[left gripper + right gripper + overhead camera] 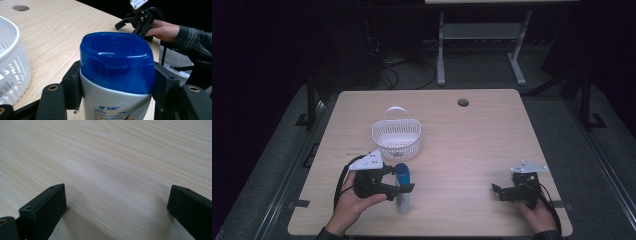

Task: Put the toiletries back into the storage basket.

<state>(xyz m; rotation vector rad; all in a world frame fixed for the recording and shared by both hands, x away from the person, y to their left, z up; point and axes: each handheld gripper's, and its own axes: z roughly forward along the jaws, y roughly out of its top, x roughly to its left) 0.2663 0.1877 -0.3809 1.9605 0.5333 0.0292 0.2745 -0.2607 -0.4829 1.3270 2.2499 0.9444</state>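
The left gripper (pixel 116 82) clamps a white plastic bottle with a blue cap (pixel 116 62) upright at the near left of the pale wooden table (pixel 472 145), just near of a white slotted plastic basket (pixel 396 137). At near right, the right gripper (pixel 116 202) rests wide apart, holding nothing.

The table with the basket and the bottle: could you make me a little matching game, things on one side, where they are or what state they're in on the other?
Things:
1. bottle
2. basket
3. left gripper
4. right gripper

States:
A. open, with bare table between its fingers
B. white, standing on the table beyond the bottle
C. blue-capped, held upright
D. shut on the bottle just below its cap

Pairs: 1-C, 2-B, 3-D, 4-A
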